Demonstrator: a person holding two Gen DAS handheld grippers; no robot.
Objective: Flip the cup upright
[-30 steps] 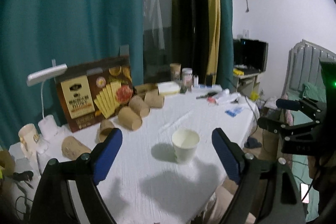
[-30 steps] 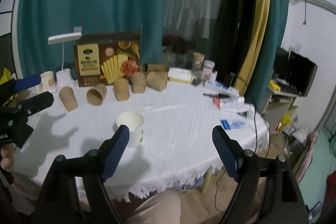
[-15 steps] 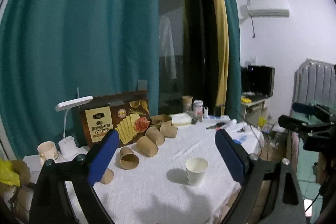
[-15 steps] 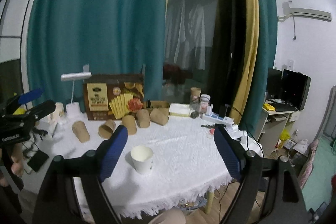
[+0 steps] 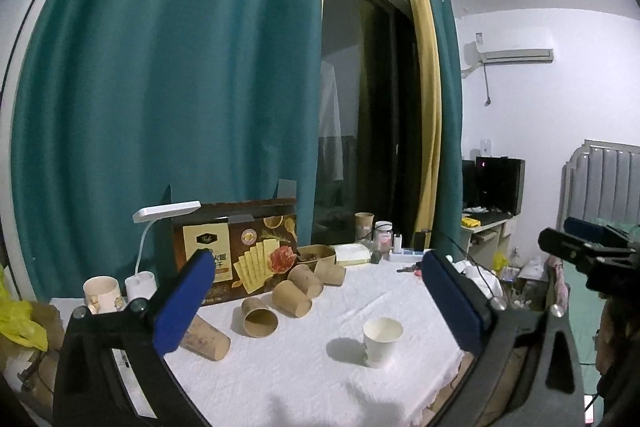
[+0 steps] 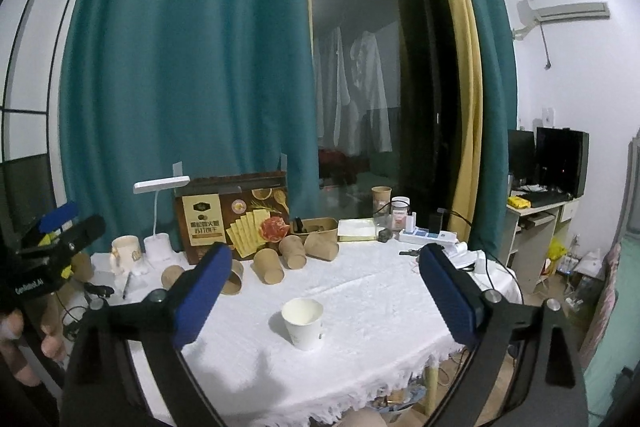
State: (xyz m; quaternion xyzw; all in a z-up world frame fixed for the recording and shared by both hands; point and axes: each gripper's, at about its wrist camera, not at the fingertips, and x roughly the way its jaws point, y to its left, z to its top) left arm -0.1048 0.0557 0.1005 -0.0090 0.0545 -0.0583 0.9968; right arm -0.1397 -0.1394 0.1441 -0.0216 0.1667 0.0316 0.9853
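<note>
A white paper cup stands upright, mouth up, on the white tablecloth; it also shows in the right wrist view. My left gripper is open and empty, held back from and above the cup. My right gripper is open and empty, also back from the cup. The right gripper shows at the right edge of the left wrist view. The left gripper shows at the left edge of the right wrist view.
Several brown paper cups lie on their sides near a brown cracker box. A white desk lamp, a mug and jars stand at the back. Teal curtains hang behind. The table edge is near me.
Both grippers have pulled back and risen away from the table; the cup looks smaller and farther. The cup has stayed upright in place.
</note>
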